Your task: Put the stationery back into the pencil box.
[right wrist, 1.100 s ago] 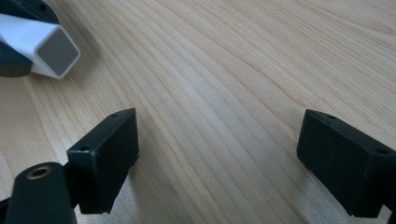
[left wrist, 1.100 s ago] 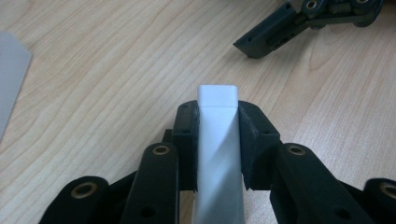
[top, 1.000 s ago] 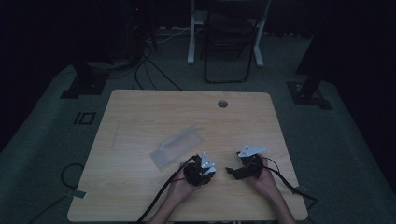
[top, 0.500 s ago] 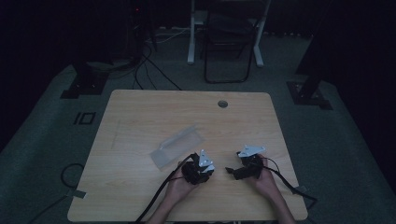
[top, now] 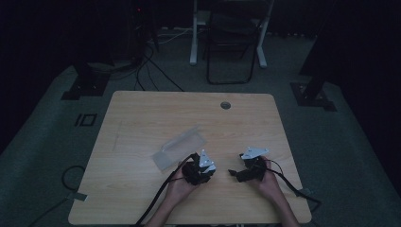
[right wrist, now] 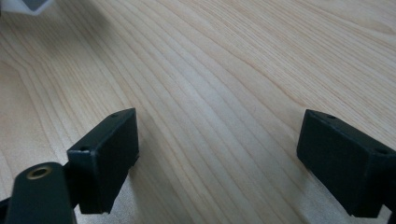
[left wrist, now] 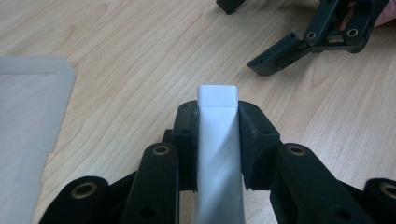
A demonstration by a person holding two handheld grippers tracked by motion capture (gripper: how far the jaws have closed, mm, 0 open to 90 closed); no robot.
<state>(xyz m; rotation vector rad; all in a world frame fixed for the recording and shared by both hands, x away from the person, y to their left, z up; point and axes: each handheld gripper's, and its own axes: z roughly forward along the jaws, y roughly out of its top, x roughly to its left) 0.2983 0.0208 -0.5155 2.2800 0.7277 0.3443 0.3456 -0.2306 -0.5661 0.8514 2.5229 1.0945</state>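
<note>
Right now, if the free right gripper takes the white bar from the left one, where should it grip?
Probably the exposed tip of the white bar, which sticks out past the left gripper. The open right gripper should come at it end-on, jaws on the two flat side faces; the rest sits inside the left jaws.

Two grippers are held side by side over the table's near edge, the left gripper just right of a plastic sleeve, the right gripper beyond it; a chair stands behind.
</note>
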